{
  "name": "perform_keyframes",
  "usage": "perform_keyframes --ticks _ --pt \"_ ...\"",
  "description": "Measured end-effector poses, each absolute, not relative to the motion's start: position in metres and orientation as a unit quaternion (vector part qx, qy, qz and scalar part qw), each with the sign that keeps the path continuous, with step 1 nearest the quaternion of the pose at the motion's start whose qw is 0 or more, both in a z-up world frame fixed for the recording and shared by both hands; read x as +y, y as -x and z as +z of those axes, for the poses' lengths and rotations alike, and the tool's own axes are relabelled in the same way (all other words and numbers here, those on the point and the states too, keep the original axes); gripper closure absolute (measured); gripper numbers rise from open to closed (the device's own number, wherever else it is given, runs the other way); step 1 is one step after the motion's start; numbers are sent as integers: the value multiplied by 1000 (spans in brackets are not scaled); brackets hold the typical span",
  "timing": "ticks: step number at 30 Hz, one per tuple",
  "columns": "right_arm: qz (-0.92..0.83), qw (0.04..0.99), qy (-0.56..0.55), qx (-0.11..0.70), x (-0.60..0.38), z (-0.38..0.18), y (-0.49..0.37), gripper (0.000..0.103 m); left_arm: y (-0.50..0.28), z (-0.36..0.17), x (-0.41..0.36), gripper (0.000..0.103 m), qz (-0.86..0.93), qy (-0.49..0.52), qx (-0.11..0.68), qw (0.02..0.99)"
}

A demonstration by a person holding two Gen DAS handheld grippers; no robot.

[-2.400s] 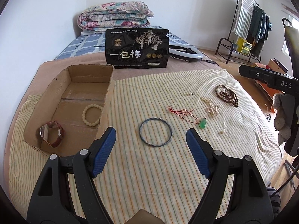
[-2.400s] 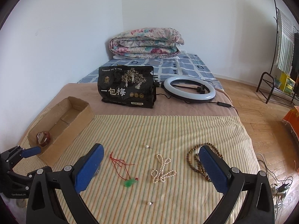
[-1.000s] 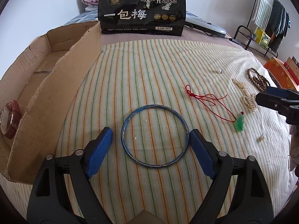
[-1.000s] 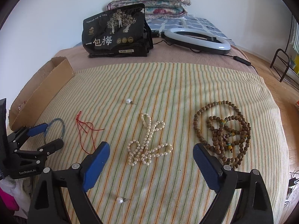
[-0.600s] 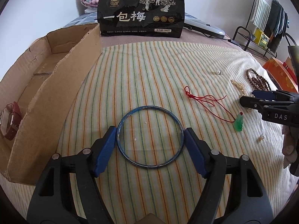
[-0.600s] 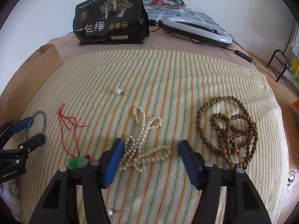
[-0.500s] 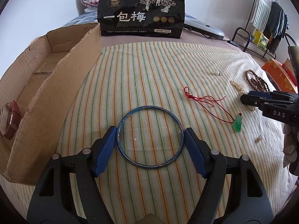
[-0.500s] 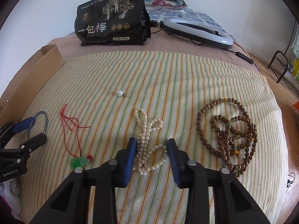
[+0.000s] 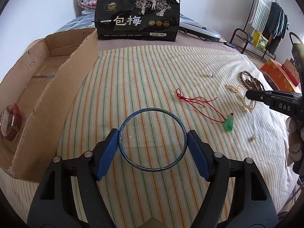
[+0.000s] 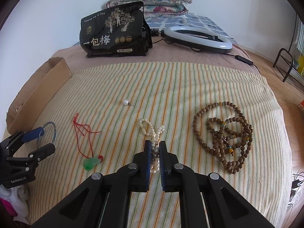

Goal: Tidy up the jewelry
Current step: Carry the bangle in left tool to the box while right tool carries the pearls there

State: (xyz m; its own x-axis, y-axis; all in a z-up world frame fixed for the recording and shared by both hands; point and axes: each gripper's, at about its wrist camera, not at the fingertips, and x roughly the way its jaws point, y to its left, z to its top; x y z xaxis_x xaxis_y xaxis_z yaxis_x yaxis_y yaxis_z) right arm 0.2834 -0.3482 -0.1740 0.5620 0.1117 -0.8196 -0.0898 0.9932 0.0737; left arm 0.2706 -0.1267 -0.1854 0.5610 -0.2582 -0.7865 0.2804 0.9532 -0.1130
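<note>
My left gripper (image 9: 152, 135) is shut on the blue bangle (image 9: 152, 110), its pads pressing both sides of the ring on the striped cloth. My right gripper (image 10: 155, 144) is shut on the pearl necklace (image 10: 150, 126), which lies bunched between the pads. A red-cord necklace with a green pendant (image 10: 91, 162) lies left of the pearls. A brown bead mala (image 10: 222, 133) lies to the right. The cardboard box (image 9: 45, 81) on the left holds a red-strap watch (image 9: 10, 121).
A loose pearl earring (image 10: 125, 102) lies behind the pearls, another (image 9: 253, 137) near the pendant. A black snack bag (image 9: 138, 17) stands at the back beside a ring light (image 10: 197, 36). The bed edge drops off at the right.
Both grippers moved down to the cloth and closed: the left pads now press the bangle, the right pads closed from wide open onto the pearl necklace.
</note>
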Motion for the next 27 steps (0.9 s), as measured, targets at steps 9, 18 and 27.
perform_keyframes --ticks 9,18,27 --pt "57 898 -14 437 -352 -137 -265 98 -255 -164 -126 29 -162 -14 427 890" --pt "69 912 -4 404 -338 -92 -244 98 -237 -131 -110 29 -163 -4 403 901" --pt "89 923 13 375 -308 -55 -227 98 -221 -102 -85 29 -154 -2 378 913"
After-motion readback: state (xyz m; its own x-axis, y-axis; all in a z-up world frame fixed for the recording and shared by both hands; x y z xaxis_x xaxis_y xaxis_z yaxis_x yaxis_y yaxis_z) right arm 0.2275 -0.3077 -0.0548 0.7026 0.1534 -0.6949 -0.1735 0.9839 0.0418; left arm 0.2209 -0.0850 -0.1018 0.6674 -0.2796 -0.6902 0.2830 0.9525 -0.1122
